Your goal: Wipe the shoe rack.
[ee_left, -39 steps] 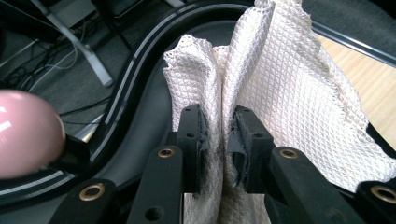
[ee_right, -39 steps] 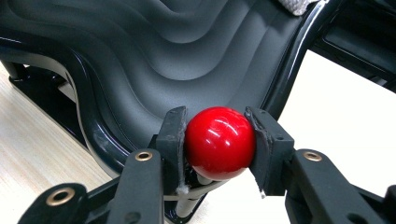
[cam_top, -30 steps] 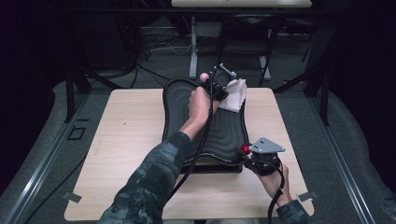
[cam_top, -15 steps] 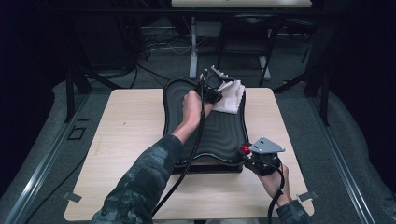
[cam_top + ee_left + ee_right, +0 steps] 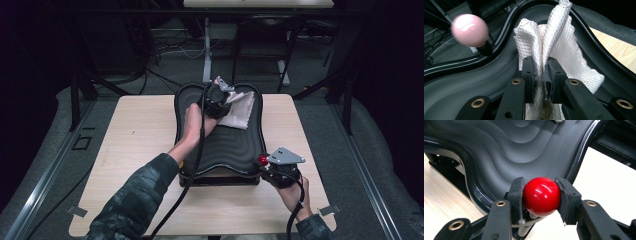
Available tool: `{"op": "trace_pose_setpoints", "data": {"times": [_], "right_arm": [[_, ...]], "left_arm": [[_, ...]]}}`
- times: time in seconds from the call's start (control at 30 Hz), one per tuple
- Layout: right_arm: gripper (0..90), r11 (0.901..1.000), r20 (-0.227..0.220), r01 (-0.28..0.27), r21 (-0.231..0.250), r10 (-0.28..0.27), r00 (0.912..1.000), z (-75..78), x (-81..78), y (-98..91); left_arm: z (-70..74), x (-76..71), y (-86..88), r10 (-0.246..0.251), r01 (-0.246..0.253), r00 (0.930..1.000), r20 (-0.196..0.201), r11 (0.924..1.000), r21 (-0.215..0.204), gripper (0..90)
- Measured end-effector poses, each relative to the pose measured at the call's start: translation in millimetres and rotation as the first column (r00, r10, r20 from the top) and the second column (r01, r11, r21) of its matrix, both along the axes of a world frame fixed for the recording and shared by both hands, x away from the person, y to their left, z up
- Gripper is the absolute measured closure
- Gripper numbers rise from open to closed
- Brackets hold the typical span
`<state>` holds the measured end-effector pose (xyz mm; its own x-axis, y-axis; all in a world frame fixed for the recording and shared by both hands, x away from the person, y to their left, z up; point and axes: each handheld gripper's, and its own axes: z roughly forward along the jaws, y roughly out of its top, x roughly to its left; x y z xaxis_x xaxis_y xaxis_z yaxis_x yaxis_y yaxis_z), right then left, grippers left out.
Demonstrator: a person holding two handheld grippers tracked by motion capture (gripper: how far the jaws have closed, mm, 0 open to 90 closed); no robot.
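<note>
A black wavy tray lies on the wooden table. A white waffle-weave cloth rests on the tray's far end. My left gripper is shut on a fold of the cloth, which bunches up between the jaws of that gripper. A pink ball knob stands at the tray's far rim, just beyond the cloth. At the tray's near right corner my right gripper is shut on a red ball knob, with a pad of that gripper pressed on each side.
The tray has a glossy raised rim and sits on a dark base. Bare tabletop lies to its left and right. Beyond the table's far edge stand dark frame legs and cables on the floor.
The left hand has moved to the left along the tray's far end, dragging the pinched cloth with it. The right gripper has stayed on the red knob.
</note>
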<state>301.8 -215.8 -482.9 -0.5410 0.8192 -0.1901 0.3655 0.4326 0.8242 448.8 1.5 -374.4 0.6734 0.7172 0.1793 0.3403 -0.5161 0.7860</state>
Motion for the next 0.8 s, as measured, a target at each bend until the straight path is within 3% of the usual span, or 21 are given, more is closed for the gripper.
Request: {"op": "trace_pose_setpoints", "data": {"times": [0.23, 0.47, 0.6, 0.8], "right_arm": [[60.2, 1.0, 0.001, -0.001, -0.002, 0.001, 1.0, 0.0, 0.0, -0.1], [60.2, 1.0, 0.001, 0.001, -0.002, -0.001, 1.0, 0.0, 0.0, 0.0], [60.2, 1.0, 0.001, 0.001, -0.001, -0.001, 1.0, 0.0, -0.1, 0.0], [60.2, 1.0, 0.002, -0.002, -0.002, 0.002, 1.0, -0.1, 0.0, -0.3]], "left_arm": [[24.3, 0.0, 15.2, 0.033, -0.031, 0.998, 0.054, 0.9991, -0.027, 78.0], [54.4, 13.4, 25.0, 0.122, -0.112, 0.9845, 0.126, 0.9899, -0.087, 77.6], [59.7, 25.8, 22.3, 0.148, -0.138, 0.9822, 0.115, 0.9858, -0.096, 77.5], [50.0, 40.3, 14.6, 0.165, -0.16, 0.9835, 0.075, 0.985, -0.064, 77.2]]}}
